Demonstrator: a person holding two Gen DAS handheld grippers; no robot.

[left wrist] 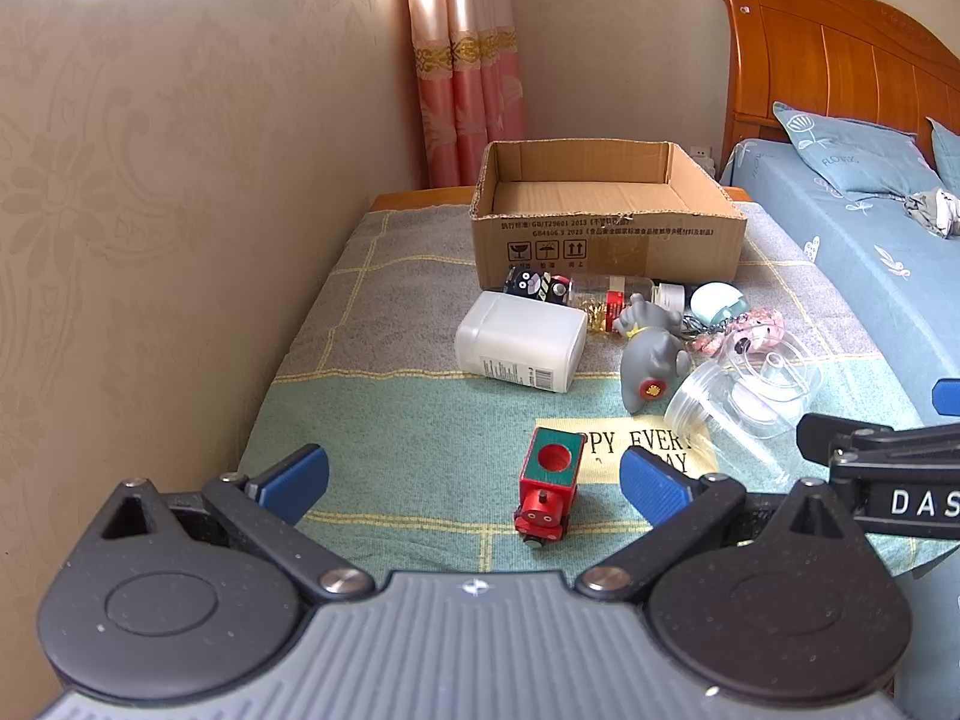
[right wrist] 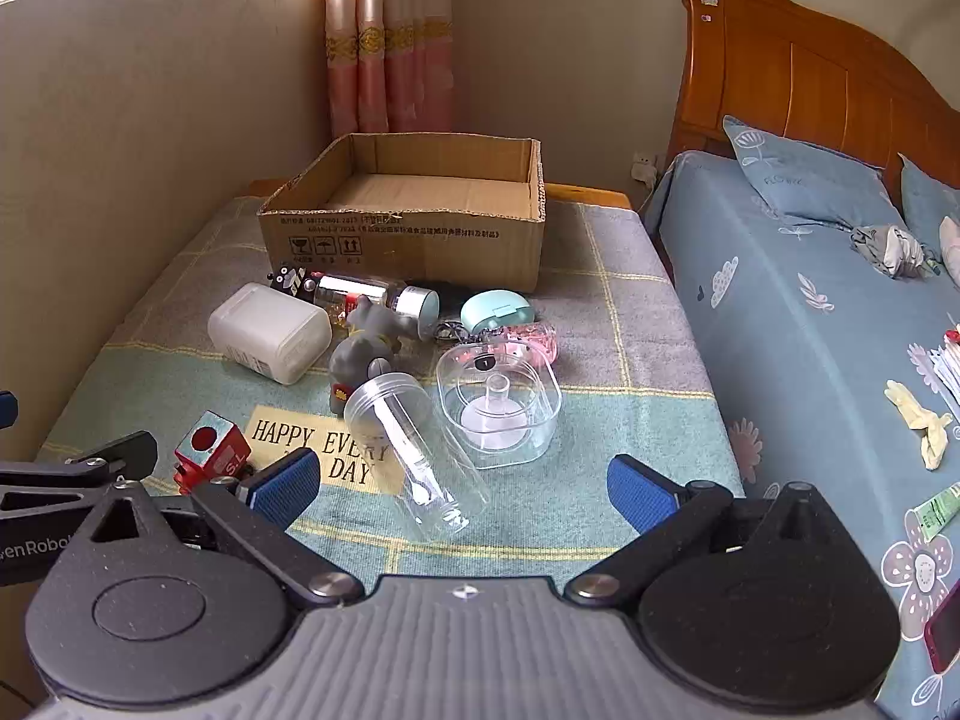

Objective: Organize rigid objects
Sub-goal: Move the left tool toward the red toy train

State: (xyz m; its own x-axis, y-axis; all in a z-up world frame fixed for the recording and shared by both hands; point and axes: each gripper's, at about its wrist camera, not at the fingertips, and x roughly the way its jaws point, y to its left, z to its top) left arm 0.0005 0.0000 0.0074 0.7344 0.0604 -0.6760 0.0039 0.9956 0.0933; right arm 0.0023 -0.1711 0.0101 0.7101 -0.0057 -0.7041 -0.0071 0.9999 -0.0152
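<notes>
- Left wrist view: your left gripper [left wrist: 474,477] is hovering with its jaws spread wide, and the red toy train [left wrist: 547,498] is standing on the blanket [left wrist: 420,438] between the blue pads, touching neither.
- Right wrist view: your right gripper [right wrist: 462,483] is also gaping, holding nothing; the clear jar [right wrist: 414,456] is lying on its side just ahead between its fingers.
- The cardboard box [right wrist: 414,240] is sitting at the far end, behind the clutter.

A pink curtain [right wrist: 387,42] hangs in the corner behind the table. To the right stands a bed with a wooden headboard [right wrist: 798,66], a blue patterned sheet [right wrist: 798,324], a matching pillow [right wrist: 804,180] and a crumpled grey cloth [right wrist: 888,249] lying near it.
</notes>
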